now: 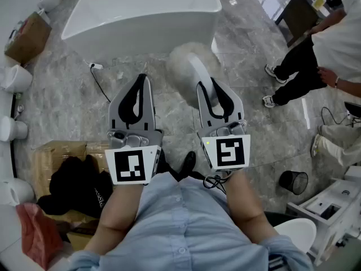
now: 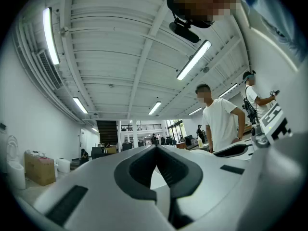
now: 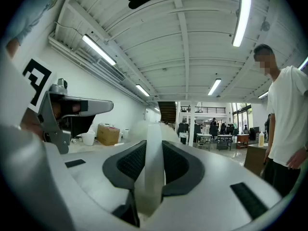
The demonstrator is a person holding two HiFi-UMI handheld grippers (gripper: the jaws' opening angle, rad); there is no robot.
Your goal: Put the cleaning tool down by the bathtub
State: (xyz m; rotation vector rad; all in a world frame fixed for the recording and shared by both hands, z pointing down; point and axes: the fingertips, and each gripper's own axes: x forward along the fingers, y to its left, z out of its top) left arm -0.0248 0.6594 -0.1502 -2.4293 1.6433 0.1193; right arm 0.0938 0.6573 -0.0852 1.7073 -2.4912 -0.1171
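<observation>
So: the cleaning tool [image 1: 189,66] sits just in front of the bathtub [image 1: 141,10], near its right end. Its fluffy white head points toward the tub and its white handle runs back into the right gripper [image 1: 207,84]. That gripper is clamped on the handle, jaws fairly wide because the handle fills them; the right gripper view shows it running out between the pads. The left gripper [image 1: 142,79] is also in front of the tub, jaws closed tip to tip, nothing in them. The head's height above the floor [image 1: 242,55] is hard to judge from this steep view; probably not down yet.

For the set-down: lower until the head rests on the marble beside the tub wall, lay the handle flat, then release. Stay clear of the plug and cable [image 1: 97,66] in front of the tub's left half.
</observation>
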